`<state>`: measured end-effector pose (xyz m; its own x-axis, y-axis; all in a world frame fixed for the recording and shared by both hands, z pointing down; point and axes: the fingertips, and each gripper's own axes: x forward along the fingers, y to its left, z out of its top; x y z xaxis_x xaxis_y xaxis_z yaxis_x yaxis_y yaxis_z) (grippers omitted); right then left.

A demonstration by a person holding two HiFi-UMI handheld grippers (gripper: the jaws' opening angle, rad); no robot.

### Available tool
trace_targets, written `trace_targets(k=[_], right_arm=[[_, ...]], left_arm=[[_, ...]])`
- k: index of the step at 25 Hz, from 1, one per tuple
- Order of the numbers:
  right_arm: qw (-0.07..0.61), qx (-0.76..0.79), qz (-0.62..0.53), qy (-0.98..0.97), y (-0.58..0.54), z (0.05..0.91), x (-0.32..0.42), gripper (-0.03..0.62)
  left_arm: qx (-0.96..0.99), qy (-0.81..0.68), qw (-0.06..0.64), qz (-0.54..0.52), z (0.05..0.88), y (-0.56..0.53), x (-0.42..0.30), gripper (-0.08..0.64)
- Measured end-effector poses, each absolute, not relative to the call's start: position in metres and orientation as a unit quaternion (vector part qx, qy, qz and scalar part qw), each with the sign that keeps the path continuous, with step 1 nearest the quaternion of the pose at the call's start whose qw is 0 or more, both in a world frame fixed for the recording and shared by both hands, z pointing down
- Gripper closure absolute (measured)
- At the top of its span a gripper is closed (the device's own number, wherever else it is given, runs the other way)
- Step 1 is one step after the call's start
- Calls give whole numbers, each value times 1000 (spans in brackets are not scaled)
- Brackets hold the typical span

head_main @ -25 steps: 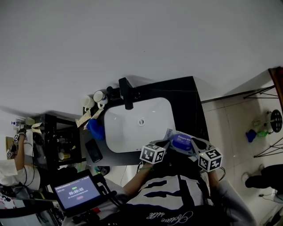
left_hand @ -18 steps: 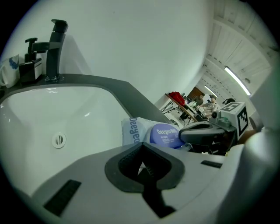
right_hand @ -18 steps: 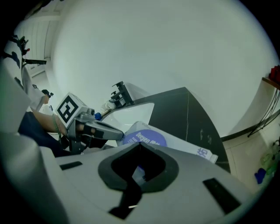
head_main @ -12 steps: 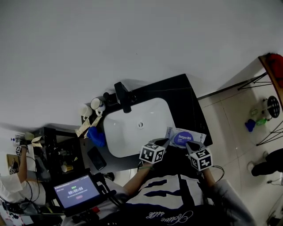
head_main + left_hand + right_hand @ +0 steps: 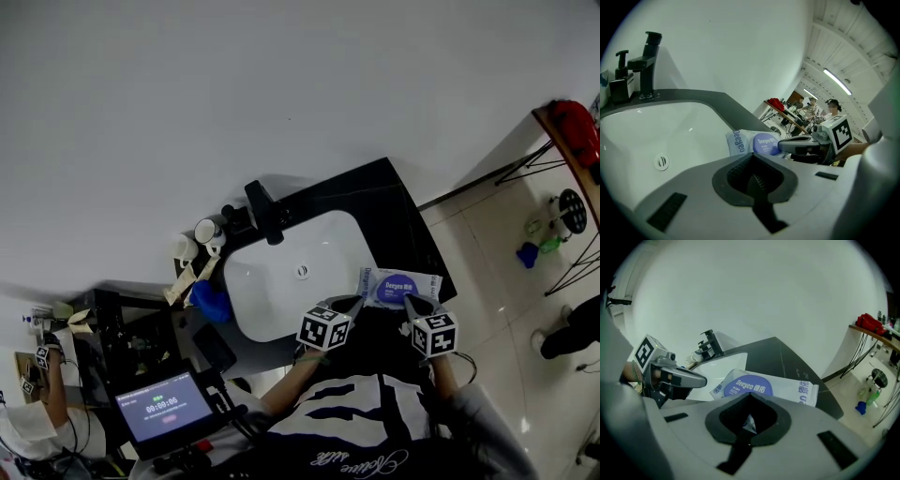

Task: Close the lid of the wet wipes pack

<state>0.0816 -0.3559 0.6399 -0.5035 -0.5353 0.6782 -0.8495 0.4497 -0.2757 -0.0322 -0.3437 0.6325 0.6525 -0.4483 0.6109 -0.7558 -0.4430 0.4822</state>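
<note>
The wet wipes pack [image 5: 398, 284] lies flat on the black counter to the right of the sink, its blue oval lid [image 5: 747, 386] flush against the pack. My left gripper [image 5: 352, 303] is shut and hovers at the pack's near-left corner. My right gripper [image 5: 413, 303] is also shut, just short of the pack's near edge. Neither holds anything. From the left gripper view, the pack [image 5: 753, 142] shows past the closed jaws of my left gripper [image 5: 752, 158], with the right gripper [image 5: 806, 145] beside it. In the right gripper view, my right gripper [image 5: 749, 398] points at the pack.
A white sink basin [image 5: 295, 272] with a black faucet [image 5: 265, 212] fills the black counter [image 5: 394, 202]. Cups [image 5: 208, 231], a blue cloth [image 5: 212, 302] and a phone [image 5: 220, 348] sit to the left. A timer screen [image 5: 159, 405] is at lower left. Tiled floor lies to the right.
The pack sat between the two grippers' jaws a second ago and now lies beyond their tips. The right gripper shifted slightly left. The head view has swung a little.
</note>
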Motion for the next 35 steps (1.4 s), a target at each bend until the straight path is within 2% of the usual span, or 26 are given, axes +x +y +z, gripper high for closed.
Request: trace_targets(k=[7,17,23,35], right_arm=[[183,471,314,-804,-333,609,87,594],[155,463,310,-816,-329,579,85,594],[131,444,289,-838,-285,559,121,594],[137,368,263,-882,-181,553,194,594]], left_arm=[[838,-360,370,176,622,-331,-29,560],[836,-361,383,154,611,-322,-18,559],[821,-427,364,105,584,-293,1,560],[792,-479,375,55,585,-168,99,558]])
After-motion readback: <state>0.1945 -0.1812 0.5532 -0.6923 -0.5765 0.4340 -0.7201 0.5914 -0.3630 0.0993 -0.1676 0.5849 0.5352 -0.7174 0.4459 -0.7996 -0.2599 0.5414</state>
